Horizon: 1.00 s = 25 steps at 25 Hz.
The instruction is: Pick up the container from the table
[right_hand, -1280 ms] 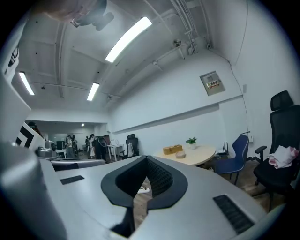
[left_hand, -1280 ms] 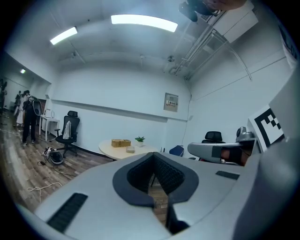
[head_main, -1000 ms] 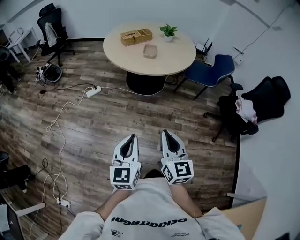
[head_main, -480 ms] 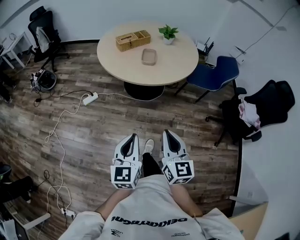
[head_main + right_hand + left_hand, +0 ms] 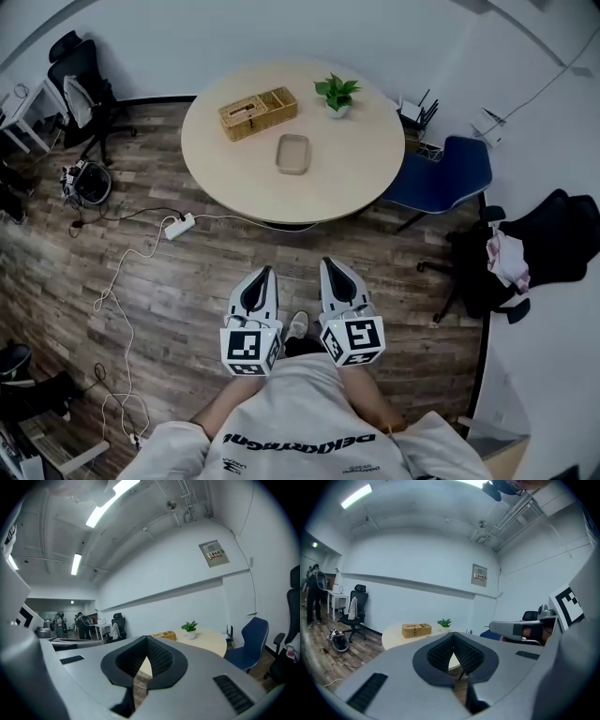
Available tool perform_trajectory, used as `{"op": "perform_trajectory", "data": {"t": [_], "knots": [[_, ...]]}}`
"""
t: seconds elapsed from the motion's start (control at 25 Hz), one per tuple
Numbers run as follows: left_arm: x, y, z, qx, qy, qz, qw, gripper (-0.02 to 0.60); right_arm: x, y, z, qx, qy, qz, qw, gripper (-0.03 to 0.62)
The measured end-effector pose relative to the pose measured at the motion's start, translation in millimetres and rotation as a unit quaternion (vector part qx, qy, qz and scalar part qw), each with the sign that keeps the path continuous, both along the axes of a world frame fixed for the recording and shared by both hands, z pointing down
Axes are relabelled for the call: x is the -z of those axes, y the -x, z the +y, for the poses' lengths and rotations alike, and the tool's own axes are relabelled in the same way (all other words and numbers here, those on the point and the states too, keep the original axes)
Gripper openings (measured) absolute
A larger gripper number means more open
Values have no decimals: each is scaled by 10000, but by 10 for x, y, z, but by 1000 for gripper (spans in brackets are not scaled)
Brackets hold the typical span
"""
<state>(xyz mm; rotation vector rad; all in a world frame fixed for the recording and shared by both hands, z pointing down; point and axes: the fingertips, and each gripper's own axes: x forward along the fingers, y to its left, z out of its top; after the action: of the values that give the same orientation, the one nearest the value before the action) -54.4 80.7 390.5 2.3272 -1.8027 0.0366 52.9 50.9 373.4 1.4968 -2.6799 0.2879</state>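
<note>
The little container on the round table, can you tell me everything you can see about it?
The container is small, shallow and rectangular with rounded corners, pale beige, maybe cloudy plastic. It lies flat near the middle of the round tan table, resting only on the tabletop. A wicker basket and a potted plant stand farther back, both apart from it. Whether it has a lid is too small to tell.

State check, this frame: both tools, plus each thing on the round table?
Left tool: shut, empty.
Right tool: shut, empty.
Shallow beige rectangular container: flat on round wooden table, untouched.
Woven wicker basket: upright on table.
Small green potted plant: upright on table.
</note>
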Motion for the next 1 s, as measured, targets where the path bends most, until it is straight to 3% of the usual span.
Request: {"op": "perform_trajectory", "data": {"t": [0.44,1.0], "knots": [[-150,-119,-984,55,319,23,9995,15,-231,-106,-967,17,402,26,9992,32],[-595,248,-2285,-201,978,48,9950,15,-686,193,-2223,-181,1019,75,9946,32]]}}
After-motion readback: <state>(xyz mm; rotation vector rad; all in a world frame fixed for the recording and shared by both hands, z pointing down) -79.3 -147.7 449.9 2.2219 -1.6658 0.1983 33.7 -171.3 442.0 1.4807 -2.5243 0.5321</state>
